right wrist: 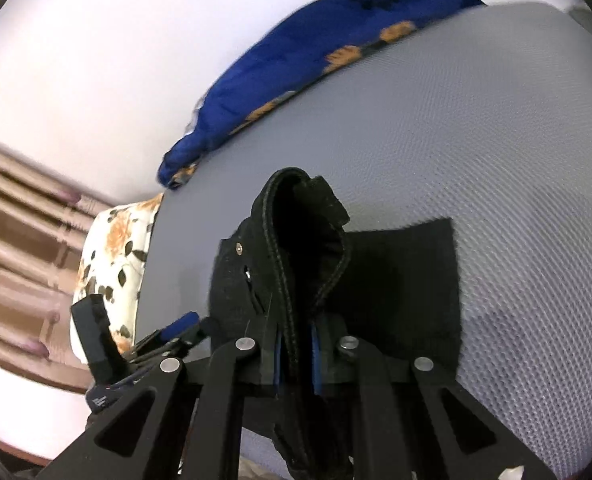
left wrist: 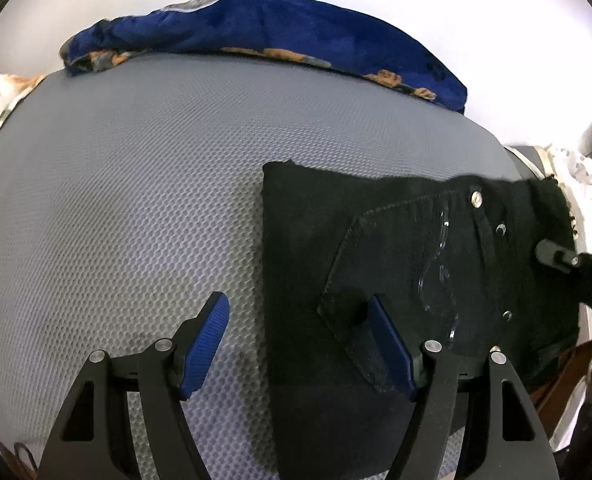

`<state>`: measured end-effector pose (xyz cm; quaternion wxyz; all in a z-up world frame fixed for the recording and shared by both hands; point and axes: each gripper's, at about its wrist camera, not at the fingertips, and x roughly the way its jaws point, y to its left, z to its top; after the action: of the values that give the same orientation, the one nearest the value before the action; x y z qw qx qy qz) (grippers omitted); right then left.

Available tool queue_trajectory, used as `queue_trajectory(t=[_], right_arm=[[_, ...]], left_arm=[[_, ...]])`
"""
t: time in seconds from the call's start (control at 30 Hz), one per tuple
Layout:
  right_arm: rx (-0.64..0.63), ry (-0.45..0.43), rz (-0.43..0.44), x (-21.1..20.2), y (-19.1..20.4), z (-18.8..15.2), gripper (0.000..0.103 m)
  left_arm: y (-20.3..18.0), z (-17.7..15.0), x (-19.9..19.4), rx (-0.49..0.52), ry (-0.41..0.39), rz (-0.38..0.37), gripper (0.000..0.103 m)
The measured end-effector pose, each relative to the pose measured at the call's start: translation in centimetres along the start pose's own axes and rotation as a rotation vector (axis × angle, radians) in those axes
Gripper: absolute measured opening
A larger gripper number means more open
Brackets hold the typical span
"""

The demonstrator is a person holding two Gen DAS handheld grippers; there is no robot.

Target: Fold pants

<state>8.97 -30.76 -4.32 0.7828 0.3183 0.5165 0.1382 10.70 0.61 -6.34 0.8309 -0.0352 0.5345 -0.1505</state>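
The black pants [left wrist: 376, 248] lie folded on the grey mesh bed [left wrist: 136, 180]. The right hand-held gripper [right wrist: 296, 360] is clamped on their waistband edge, lifting it. The left hand-held gripper [left wrist: 300, 344] hangs apart over the pants' edge, gripping nothing.

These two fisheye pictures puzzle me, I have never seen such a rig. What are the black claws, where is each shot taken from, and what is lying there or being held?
The claws are hand-held two-finger grippers, one in each of a person's hands, each carrying a camera that looks along its fingers. The left wrist view shows the left gripper open, empty, above the black pants, which lie on a grey mesh surface. A blue flowered cloth lies along the far edge. The right wrist view shows the right gripper shut on a thick stitched edge of the pants, lifting it clear of the surface. The left gripper also shows at that picture's lower left.
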Motion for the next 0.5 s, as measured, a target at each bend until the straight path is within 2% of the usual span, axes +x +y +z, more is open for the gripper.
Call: queue_trajectory(t=[0.2, 0.33, 0.43, 0.5], right_arm=[[0.073, -0.004, -0.073, 0.7, -4.1, -0.7, 0.010], [0.038, 0.024, -0.170, 3.1, -5.6, -1.1, 0.015], [0.078, 0.025, -0.145, 2.6, -6.2, -0.9, 0.026], [0.078, 0.022, -0.144, 1.4, -6.3, -0.9, 0.027]], left_arm=[[-1.6, 0.4, -0.6, 0.028, -0.023, -0.045, 0.072], [-3.0, 0.1, -0.8, 0.070, -0.018, -0.107, 0.072], [-3.9, -0.3, -0.4, 0.112, -0.008, -0.113, 0.072], [-4.3, -0.5, 0.0, 0.119, 0.004, -0.126, 0.072]])
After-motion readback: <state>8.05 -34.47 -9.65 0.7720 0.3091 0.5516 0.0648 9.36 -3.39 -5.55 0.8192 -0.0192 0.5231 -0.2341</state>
